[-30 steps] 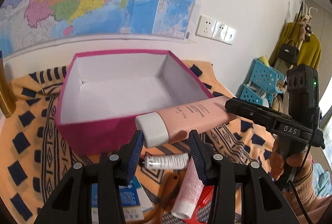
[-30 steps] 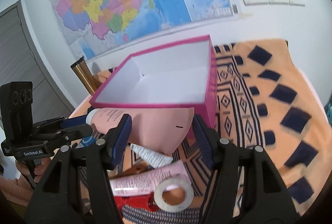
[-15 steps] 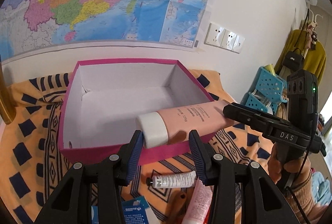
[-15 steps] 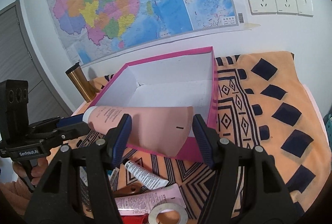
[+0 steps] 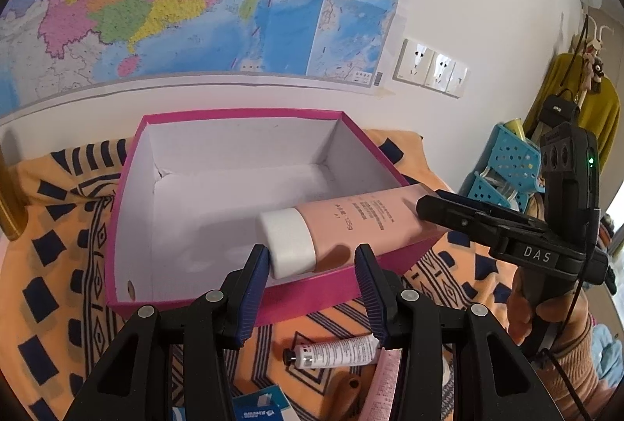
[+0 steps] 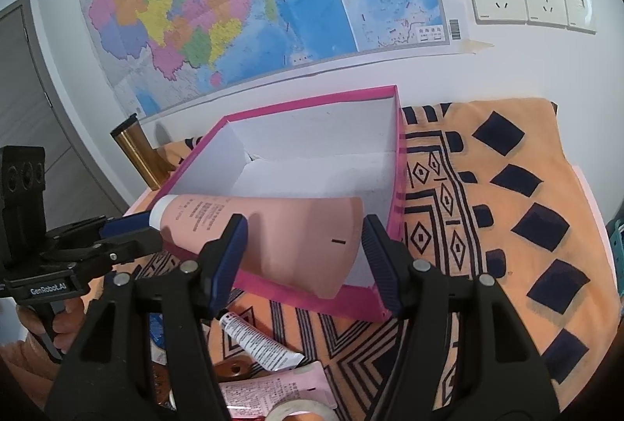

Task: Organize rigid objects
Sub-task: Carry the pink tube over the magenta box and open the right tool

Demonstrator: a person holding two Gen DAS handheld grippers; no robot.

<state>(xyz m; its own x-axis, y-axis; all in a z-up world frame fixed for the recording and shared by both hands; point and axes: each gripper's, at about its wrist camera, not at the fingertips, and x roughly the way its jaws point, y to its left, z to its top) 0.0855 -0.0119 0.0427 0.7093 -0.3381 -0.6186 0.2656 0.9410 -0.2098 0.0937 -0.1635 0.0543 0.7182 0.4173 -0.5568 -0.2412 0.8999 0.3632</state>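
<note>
A large pink tube with a white cap is held level over the near edge of an empty magenta box with a white inside. My left gripper is shut on the cap end. My right gripper is shut on the flat crimped end of the pink tube. The box also shows in the right wrist view. Each gripper shows in the other's view, at the tube's ends.
The box sits on an orange patterned cloth. In front of it lie a small white tube, a second pink tube, a tape roll and a blue-white carton. A gold cylinder stands at the left.
Both grippers have carried the pink tube up and forward, from in front of the box to over its near edge. The loose items have dropped lower in view.
</note>
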